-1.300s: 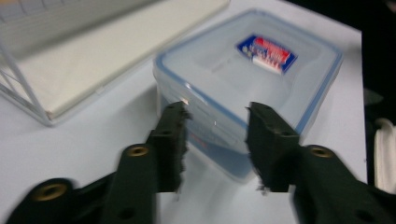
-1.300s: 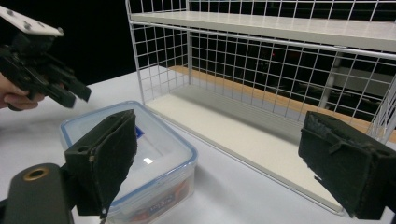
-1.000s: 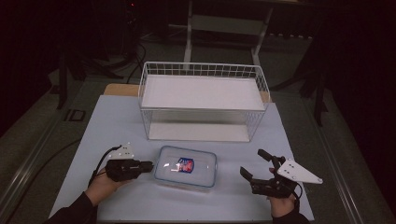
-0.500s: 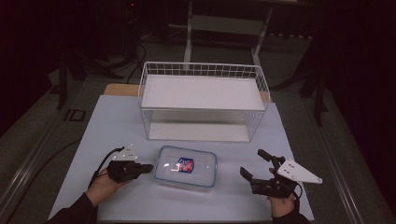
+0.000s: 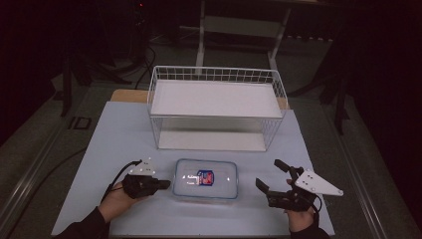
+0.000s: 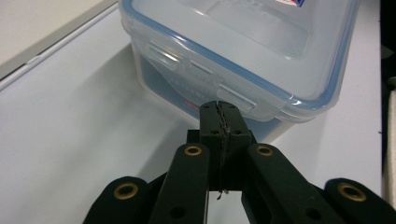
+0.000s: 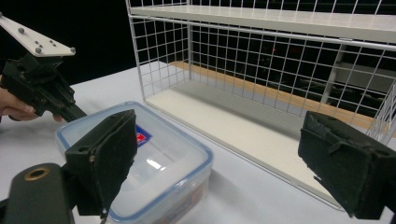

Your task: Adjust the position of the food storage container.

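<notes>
container [image 6: 243, 51] top cropped, label [image 5: 205, 178] unreadable

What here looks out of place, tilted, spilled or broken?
Nothing stands out. The plastic box sits flat on the table with its lid on, and the wire rack behind it stands upright. The left gripper, jaws closed, is at the box's side; the right gripper is open, apart from it.

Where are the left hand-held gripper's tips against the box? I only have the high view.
Observer: The left hand-held gripper has its jaws shut together, tips right at the side clip of the lidded plastic box.
Operator: And the right one?
Observer: The right hand-held gripper is wide open, facing the box and the wire rack.
Operator: Is the lid on?
Observer: Yes, the blue-rimmed lid sits on the box, and that clip lies flat.
</notes>
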{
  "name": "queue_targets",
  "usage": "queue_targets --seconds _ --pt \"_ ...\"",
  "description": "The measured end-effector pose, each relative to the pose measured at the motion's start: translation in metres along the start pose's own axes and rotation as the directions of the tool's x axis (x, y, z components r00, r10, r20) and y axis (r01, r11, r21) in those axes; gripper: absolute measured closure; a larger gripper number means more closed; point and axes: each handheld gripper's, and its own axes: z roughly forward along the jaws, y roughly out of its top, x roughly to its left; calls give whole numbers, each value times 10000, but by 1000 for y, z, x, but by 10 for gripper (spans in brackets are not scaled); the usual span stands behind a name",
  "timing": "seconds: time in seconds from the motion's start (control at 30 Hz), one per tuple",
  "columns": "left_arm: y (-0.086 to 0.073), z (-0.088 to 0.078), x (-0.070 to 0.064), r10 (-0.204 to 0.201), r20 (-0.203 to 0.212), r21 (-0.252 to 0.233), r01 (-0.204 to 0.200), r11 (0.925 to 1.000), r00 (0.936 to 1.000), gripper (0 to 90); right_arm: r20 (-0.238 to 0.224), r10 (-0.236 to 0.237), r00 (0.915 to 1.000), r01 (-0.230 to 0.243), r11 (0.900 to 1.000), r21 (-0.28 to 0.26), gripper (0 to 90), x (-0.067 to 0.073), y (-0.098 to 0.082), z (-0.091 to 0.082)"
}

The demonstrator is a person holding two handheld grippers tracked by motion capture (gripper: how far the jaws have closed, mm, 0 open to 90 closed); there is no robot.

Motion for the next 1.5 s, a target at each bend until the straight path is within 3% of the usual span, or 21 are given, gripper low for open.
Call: queue_targets --seconds 0.3,0.6,1.17,1.23,1.4,1.5 --pt "8 13 -6 135 296 1 -136 9999 9995 895 -64 -26 10000 26 10000 96 116 1 -1 2" --pt "17 23 -7 335 263 -3 -335 9994 9991 894 -220 -73 9997 77 9998 174 115 3 -1 4" --pt "31 41 -8 307 465 -20 -306 9995 9984 893 -241 -33 9997 38 9997 221 116 3 -2 4" --pt "31 38 -7 151 440 -120 -146 9998 9989 884 -232 -37 9997 42 9997 233 116 3 -2 4" --pt "33 21 -1 -449 421 -672 477 9966 9981 739 -248 -57 9997 63 9997 248 116 4 -2 5" --pt "36 13 0 -1078 912 -1056 1172 9875 9900 599 -298 -85 9995 94 9995 297 116 5 -2 6"
